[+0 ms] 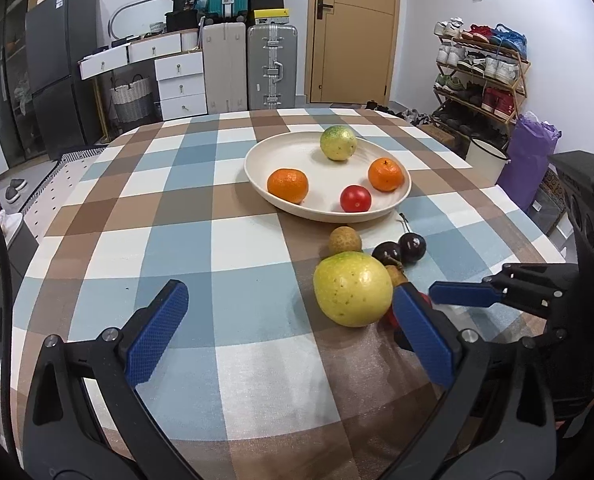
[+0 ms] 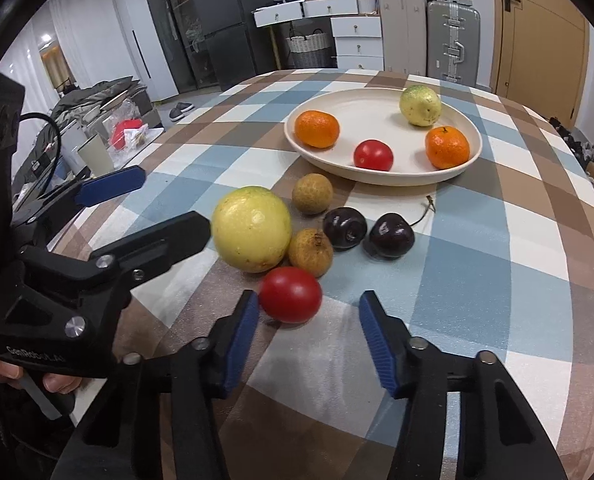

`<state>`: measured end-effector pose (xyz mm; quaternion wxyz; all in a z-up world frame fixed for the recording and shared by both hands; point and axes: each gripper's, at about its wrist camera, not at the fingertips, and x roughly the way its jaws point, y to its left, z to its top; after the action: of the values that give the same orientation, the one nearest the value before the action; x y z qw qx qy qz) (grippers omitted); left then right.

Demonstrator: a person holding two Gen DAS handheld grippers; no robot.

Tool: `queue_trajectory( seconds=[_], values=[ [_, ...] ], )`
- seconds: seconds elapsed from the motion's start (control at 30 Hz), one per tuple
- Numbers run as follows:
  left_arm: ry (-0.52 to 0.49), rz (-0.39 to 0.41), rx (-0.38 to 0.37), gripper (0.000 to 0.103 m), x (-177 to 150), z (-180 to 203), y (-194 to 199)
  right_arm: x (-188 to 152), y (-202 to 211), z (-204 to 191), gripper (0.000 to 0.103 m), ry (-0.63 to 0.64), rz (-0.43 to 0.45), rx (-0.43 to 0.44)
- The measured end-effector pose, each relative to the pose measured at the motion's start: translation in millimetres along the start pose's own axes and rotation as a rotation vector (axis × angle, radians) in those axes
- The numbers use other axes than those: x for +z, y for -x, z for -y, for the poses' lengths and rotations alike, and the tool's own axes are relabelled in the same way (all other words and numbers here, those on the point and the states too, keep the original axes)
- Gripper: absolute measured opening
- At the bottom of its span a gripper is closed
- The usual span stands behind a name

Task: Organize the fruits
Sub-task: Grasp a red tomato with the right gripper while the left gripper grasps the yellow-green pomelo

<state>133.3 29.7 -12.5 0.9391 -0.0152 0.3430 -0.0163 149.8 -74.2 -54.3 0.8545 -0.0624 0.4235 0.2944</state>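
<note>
A round table under a blue, brown and white checked cloth (image 2: 477, 264) stands in a room with suitcases (image 1: 271, 66) and a shoe rack (image 1: 481, 76). At lower centre of the right wrist view, the red tomato (image 2: 290, 294) touches the left pad of the unclenched right gripper (image 2: 308, 338), clear of the right pad. The left wrist view shows the left gripper (image 1: 293, 338) spread wide, empty.

Surroundings beyond the checked tablecloth (image 1: 225, 216).
Ahead of the gripper, past the far table edge, stand two upright suitcases (image 1: 271, 66) beside a white drawer unit (image 1: 179, 80); a wooden door (image 1: 355, 32) lies further right, a shoe rack (image 1: 483, 76) right of that. A dark refrigerator (image 1: 63, 64) and woven basket (image 1: 131, 98) sit to the left.
</note>
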Motion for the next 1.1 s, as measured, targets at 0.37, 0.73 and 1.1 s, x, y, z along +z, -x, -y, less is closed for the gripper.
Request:
queue_trajectory(
  seconds=[0.37,0.73,1.1],
  values=[
    [0.010,-0.028,-0.015,0.102,2,-1,-7,-7,11,-2,0.032,0.013,0.030,0.015],
    [0.005,-0.099,-0.086,0.089,4,6,-31,-15,28,28,0.032,-0.097,0.074,-0.032],
    [-0.026,-0.115,-0.184,0.051,7,20,-37,-19,38,35,0.032,-0.126,0.099,-0.025]
  ],
)
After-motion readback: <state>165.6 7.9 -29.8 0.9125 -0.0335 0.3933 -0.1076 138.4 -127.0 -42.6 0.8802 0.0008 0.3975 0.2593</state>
